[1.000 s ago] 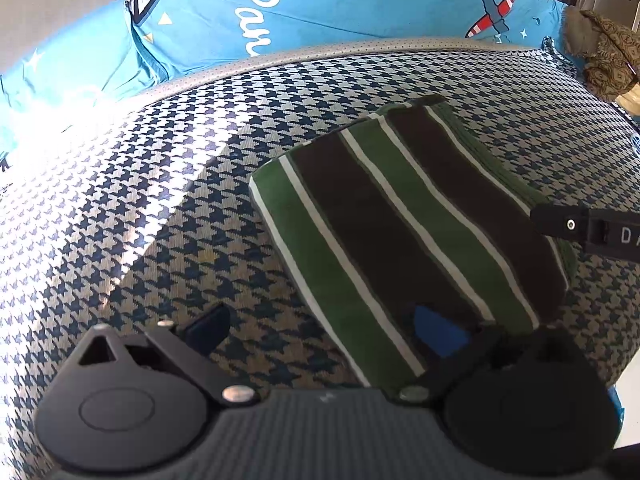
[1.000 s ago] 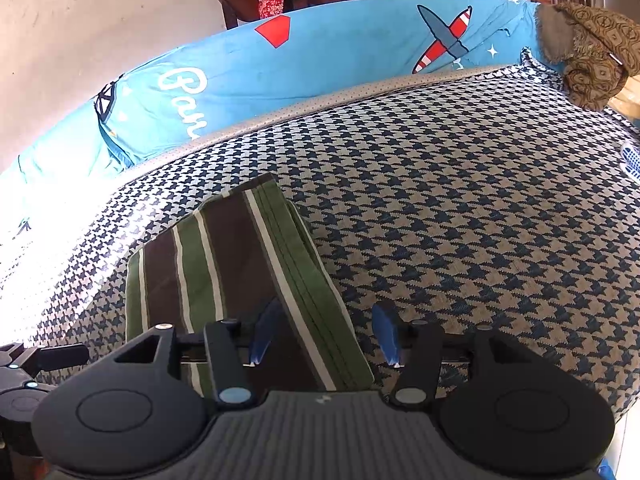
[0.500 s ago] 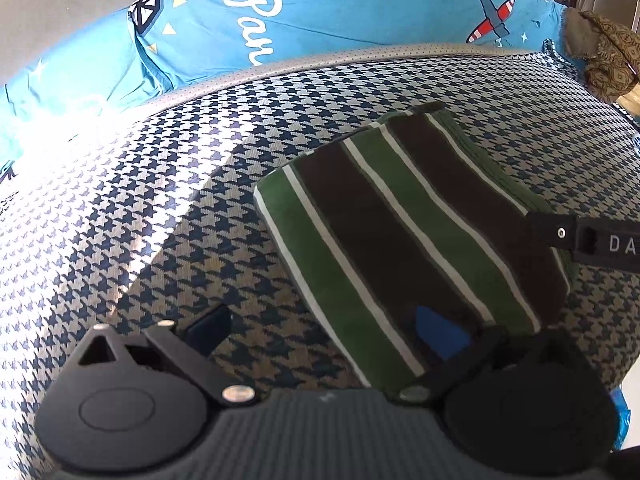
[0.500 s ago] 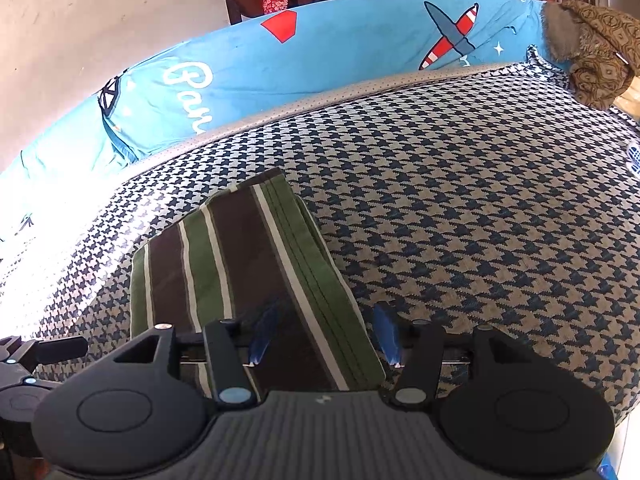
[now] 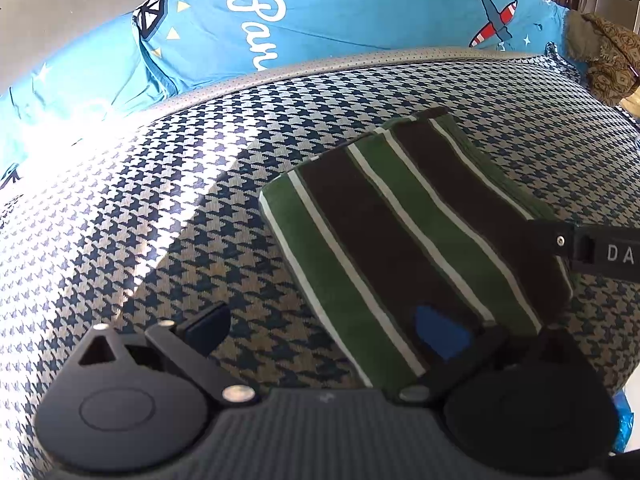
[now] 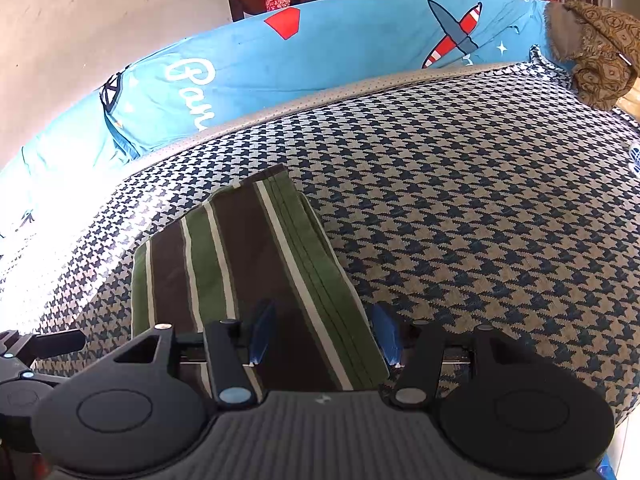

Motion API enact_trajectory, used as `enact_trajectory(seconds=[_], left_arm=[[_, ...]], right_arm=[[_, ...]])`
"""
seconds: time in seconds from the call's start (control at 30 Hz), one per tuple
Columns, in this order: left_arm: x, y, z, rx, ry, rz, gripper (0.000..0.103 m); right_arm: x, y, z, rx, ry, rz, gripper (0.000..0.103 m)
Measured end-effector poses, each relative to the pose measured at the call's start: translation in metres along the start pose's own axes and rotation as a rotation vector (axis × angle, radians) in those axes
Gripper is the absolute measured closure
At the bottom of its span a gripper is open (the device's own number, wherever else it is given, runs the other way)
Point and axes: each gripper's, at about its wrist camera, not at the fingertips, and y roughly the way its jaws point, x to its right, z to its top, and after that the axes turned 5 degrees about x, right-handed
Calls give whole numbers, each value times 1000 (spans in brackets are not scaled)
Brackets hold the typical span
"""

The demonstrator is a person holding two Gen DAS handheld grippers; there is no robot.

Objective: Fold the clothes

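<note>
Little has changed over the last second: the folded garment (image 5: 404,240) lies in the same place on the houndstooth cushion (image 5: 160,220), with the same shape and stripes, and both views have only drifted a touch, so that the blue sheet (image 5: 320,20) behind the cushion sits slightly lower in each than before. The left gripper (image 5: 324,324) is spread wide, as it was; its left finger is over bare cushion, and its right finger, with the blue pad (image 5: 440,336), is over the near end of the garment, though the view does not show whether the pad presses on the cloth. The right gripper (image 6: 324,332) is about half open and holds nothing; its two blue pads (image 6: 262,332) stand on either side of the garment's near right edge, the left one over the brown stripe, the right one just past the green border above the cushion. In the left wrist view a black part of the right gripper reaches in over the garment's right corner. A brown patterned cloth (image 6: 600,56) lies at the cushion's far right corner, well apart from the garment.
</note>
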Motion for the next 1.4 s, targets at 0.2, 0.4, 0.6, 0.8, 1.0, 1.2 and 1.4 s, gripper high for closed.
enact_trajectory(seconds=[0.2,0.4,0.6,0.8,1.0,1.2,1.4], left_arm=[[-1,1,0,-1,-3,3,0],[-6,4,1,-8,-24,13,0],[-9,8,0,-13,-28,17,0],[-9,9,0,-13,-29,23,0],[-9,11,0,-16,-31,28,0],[-10,12,0,-20,-35,28,0],[-9,13,0,-21,-36,30,0]], right_arm=[[0,0,0,-1,-3,-2,48],[-5,-1,1,7,-11,-24,48],[-8,-1,0,4,-29,-54,48],[-10,-2,1,8,-43,-68,48],[-11,0,0,-4,-47,-87,48],[-9,1,1,-21,-28,-120,48],[-7,-1,2,-14,-18,-150,48]])
